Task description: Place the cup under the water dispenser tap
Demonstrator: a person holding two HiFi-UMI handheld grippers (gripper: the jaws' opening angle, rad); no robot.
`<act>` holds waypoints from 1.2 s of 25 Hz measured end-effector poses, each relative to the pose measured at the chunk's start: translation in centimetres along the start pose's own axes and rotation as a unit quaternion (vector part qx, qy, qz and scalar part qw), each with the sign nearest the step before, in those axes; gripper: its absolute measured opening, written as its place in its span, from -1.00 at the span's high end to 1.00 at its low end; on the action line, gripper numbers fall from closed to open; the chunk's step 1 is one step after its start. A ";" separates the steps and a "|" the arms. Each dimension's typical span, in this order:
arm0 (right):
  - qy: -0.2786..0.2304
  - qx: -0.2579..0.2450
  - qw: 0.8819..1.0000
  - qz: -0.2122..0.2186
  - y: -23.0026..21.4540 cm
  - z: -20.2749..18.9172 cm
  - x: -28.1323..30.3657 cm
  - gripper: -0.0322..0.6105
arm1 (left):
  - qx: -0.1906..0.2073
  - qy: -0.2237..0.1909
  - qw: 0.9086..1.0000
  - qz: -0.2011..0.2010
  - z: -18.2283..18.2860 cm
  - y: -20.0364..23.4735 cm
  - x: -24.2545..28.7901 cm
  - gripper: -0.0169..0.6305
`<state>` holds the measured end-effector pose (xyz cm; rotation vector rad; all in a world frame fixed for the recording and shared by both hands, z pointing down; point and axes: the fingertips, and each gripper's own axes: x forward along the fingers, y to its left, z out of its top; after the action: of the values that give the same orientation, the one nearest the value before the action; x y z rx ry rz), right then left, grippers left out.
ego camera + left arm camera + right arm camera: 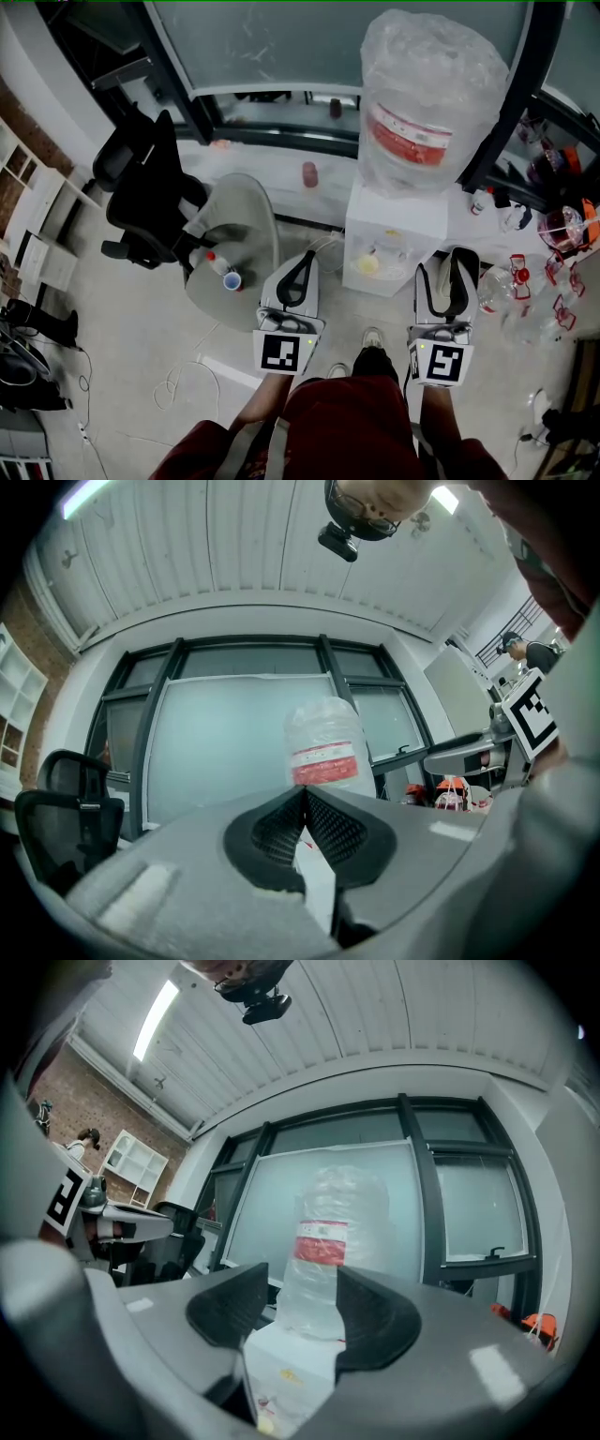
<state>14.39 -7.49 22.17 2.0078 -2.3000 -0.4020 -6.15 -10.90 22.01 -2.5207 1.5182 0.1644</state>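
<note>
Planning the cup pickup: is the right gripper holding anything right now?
No: the jaws of the right gripper stand apart with nothing between them, only the distant water dispenser showing through the gap.

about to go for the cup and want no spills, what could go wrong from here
1. The cup sits on the round table close beside a small bottle. The left tool is shut, so pushing in without opening it could topple either one.
2. A loose white cable lies on the floor near the table and might snag a step toward it.
</note>
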 end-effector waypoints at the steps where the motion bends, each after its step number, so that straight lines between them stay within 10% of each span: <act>1: -0.002 0.002 1.000 -0.001 -0.1 0.1 -0.1 0.25 | 0.001 0.000 1.000 -0.002 0.1 -0.1 0.0 0.95; 10: -0.007 0.006 1.000 -0.013 -0.8 0.4 -0.8 0.86 | -0.002 0.001 1.000 -0.013 0.3 -1.3 0.0 0.95; 30: 0.013 0.014 1.000 -0.020 -2.1 -0.6 -1.0 0.89 | -0.007 0.005 1.000 -0.021 0.0 -2.3 0.3 0.95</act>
<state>16.70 -6.87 22.39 2.0637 -2.2661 -0.3463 -3.98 -10.09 22.21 -2.5648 1.4724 0.1575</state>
